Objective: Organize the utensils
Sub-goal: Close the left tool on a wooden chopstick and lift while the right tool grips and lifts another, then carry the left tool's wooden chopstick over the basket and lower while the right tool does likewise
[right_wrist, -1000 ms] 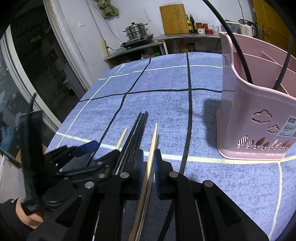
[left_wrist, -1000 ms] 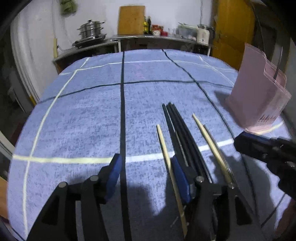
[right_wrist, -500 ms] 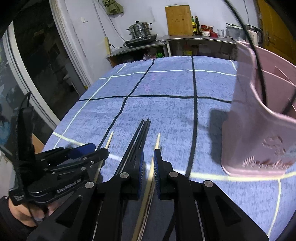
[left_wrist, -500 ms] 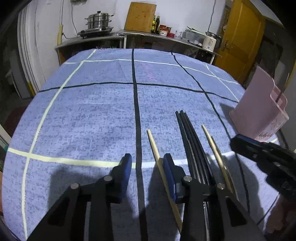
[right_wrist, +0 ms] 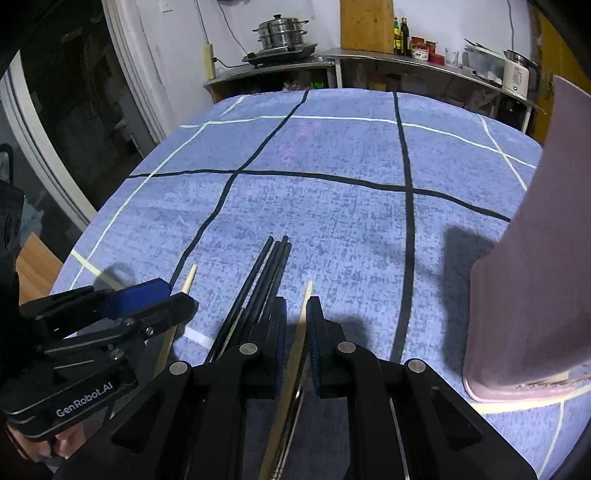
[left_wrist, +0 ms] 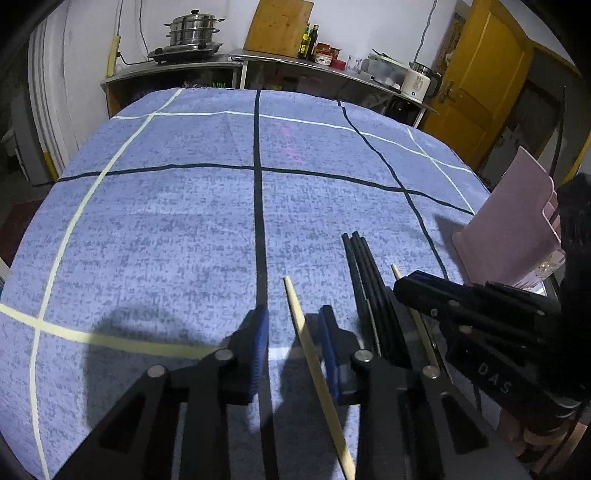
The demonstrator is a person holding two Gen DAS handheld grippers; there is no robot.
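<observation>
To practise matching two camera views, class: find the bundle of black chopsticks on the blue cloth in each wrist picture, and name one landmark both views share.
Left wrist view: the black chopsticks lie right of centre, just right of the left gripper.
Right wrist view: the black chopsticks lie just left of centre, left of the right gripper.
Shared landmark: the steel steamer pot on the back counter.

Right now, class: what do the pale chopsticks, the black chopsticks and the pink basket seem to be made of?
Pale chopsticks: likely bamboo or wood; matte tan.
Black chopsticks: probably plastic or lacquered; smooth, uniformly dark, slight sheen.
Pink basket: moulded plastic; even colour, rounded base.
</observation>
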